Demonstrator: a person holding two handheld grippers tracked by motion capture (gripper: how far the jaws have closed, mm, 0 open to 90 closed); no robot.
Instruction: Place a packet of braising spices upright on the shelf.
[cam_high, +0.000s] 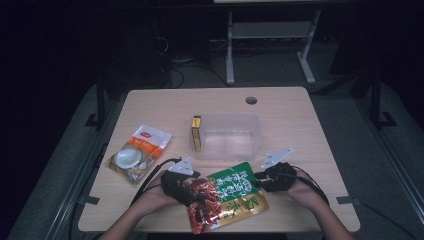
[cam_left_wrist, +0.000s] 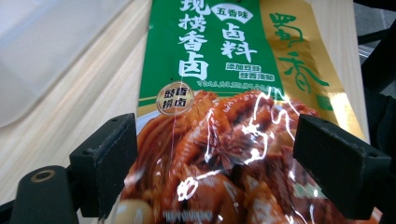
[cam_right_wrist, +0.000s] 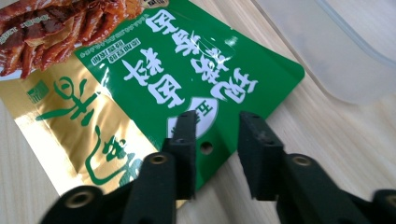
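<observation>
A: Status on the green-and-gold sauce pouch (cam_high: 227, 202)?

B: Flat on the wooden table (cam_high: 300, 130), near edge, between both hands. Just in front of the clear plastic bin (cam_high: 235, 131), not touching it as far as I can tell.

A: Left gripper (cam_high: 197, 192)?

B: Over the pouch's red food-photo end. In the left gripper view (cam_left_wrist: 215, 163) the jaws stand wide, one on each side of the pouch, pads not pressing on it. Pouch runs between them and on past. No hold.

A: Right gripper (cam_high: 257, 181)?

B: At the green end, by the hang hole. In the right gripper view (cam_right_wrist: 215, 140) the jaws are parted a little, with a gap between them. One jaw sits over the pouch's edge, the other over bare table. Pads not clamped on the film. Not holding anything.

A: Anything else on the table?

B: Yellow box (cam_high: 196, 132) standing on edge at the bin's left end; can't tell whether it's inside the bin or against its wall. Orange-and-white food packet (cam_high: 139, 152) lying flat to the left, well apart from the pouch. Cable hole (cam_high: 251, 100) at the far side.
</observation>
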